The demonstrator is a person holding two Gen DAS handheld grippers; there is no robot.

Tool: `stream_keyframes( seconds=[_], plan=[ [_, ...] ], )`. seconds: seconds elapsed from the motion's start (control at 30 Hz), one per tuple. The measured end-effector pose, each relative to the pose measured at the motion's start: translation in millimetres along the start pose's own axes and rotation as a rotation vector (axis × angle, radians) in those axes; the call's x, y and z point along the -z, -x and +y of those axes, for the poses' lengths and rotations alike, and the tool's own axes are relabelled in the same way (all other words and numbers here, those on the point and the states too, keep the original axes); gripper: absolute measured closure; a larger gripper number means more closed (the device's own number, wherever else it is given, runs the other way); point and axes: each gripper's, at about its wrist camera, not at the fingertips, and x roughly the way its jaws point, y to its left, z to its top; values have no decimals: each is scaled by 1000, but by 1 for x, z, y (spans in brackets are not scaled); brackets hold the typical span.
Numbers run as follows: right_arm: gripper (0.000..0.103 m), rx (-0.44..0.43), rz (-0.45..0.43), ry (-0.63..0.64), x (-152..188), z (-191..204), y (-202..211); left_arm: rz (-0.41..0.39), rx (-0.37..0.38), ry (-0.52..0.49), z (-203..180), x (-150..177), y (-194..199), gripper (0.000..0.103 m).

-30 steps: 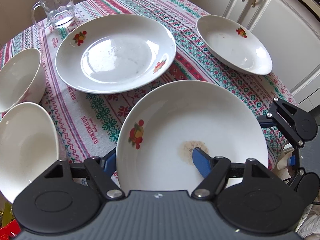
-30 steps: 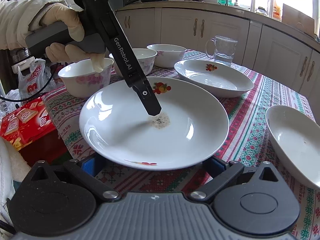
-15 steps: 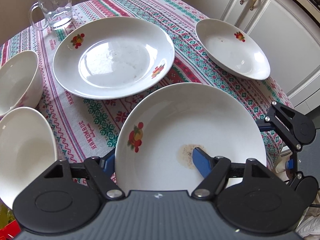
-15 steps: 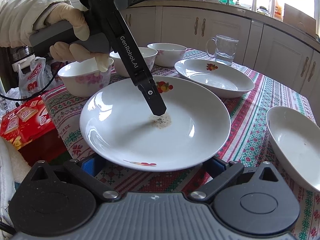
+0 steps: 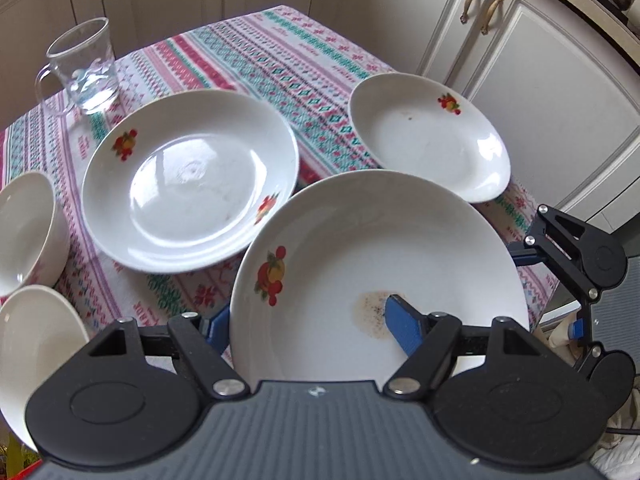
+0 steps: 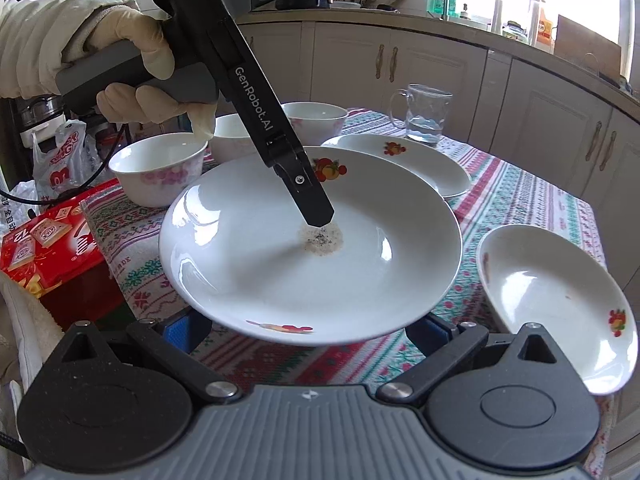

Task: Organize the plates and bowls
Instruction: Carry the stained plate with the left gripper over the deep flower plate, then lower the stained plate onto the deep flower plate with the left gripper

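Note:
A white plate with a fruit print and a brown stain at its centre hangs above the tablecloth. My left gripper is shut on it: one blue pad lies on the stain and the other sits under the rim. In the right wrist view the plate has the left gripper's upper finger pressing into it, held by a gloved hand. My right gripper stands wide open, its fingertips hidden below the plate's near rim.
On the patterned tablecloth lie a large plate and a smaller deep plate. Two bowls stand at the left and a glass mug at the far corner. A red box sits beside the table. Cabinets stand behind.
Both grippers and the stained plate have risen from the tablecloth. The other dishes look smaller and farther below. The grip on the plate is the same.

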Motion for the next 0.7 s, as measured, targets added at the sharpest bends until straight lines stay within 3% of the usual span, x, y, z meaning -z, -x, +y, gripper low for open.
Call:
stream_keyframes(
  seconds=[0.7],
  plan=[
    [0,120,2,-47,21,-72,39,5,43,-135,-56,-85,-45,27]
  ],
)
